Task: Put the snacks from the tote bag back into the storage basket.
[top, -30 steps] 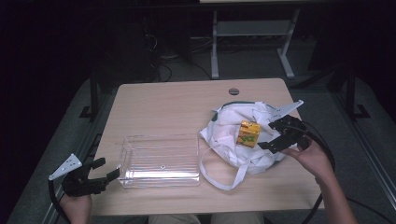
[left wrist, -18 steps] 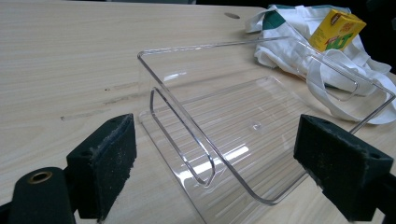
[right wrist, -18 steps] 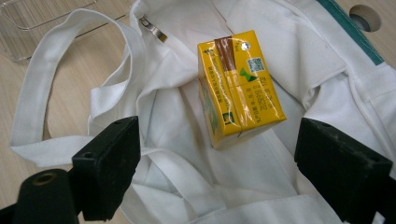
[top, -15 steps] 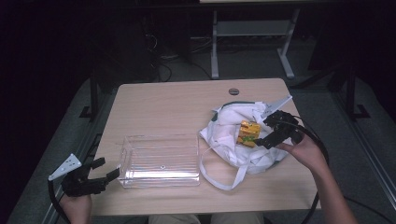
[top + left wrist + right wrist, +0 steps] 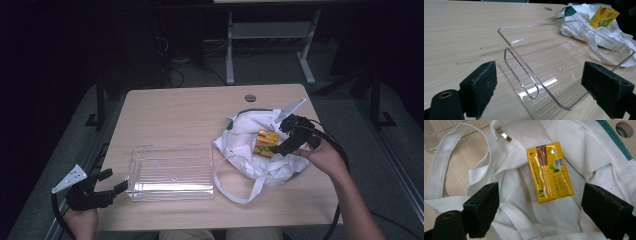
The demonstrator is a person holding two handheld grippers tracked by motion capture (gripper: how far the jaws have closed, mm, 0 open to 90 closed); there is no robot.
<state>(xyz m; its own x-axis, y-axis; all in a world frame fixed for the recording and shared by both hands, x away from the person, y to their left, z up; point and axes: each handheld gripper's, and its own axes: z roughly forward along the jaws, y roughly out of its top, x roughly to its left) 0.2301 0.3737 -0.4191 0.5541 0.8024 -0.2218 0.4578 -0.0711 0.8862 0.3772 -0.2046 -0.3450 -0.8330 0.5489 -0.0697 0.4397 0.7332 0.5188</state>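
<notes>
Yellow carton (image 5: 549, 173) flat on white bag (image 5: 584, 147), between wide jaws of right gripper (image 5: 544, 213), now nearer than a second ago. Left gripper (image 5: 541, 87) unmoved, wide before tray (image 5: 554, 75). Bag's far edge cut off.
</notes>
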